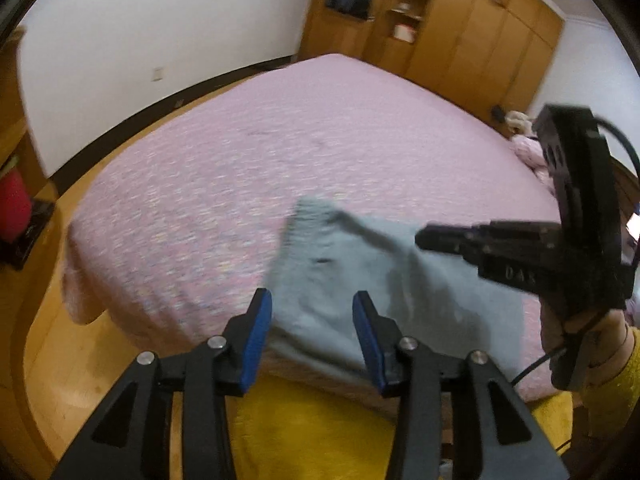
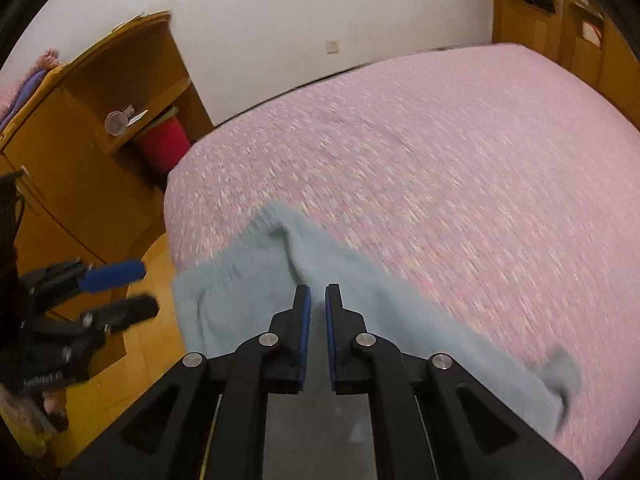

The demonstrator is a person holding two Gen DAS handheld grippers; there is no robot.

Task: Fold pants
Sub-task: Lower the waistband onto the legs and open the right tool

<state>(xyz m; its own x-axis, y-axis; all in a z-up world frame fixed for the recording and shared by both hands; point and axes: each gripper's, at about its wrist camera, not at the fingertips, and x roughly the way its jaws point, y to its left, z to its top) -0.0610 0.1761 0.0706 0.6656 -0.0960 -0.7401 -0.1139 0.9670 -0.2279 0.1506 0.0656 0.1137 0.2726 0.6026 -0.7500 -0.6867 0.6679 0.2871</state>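
I see the left gripper [image 1: 312, 312] released above the pale grey-blue fabric pants [image 1: 360, 280]; at three o'clock, my right gripper [image 2: 317, 300] apparently pinches a fold, though blurred.

Pants [image 1: 360, 280] lie on the bed's [image 1: 240, 160] near edge.

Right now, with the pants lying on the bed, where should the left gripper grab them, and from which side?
Probably the elastic waistband edge, which lies gathered along the pants on the side nearest the bed's corner. Come down from above on that side: the left gripper hovers open there, while the right gripper is nearly shut over a raised fold.
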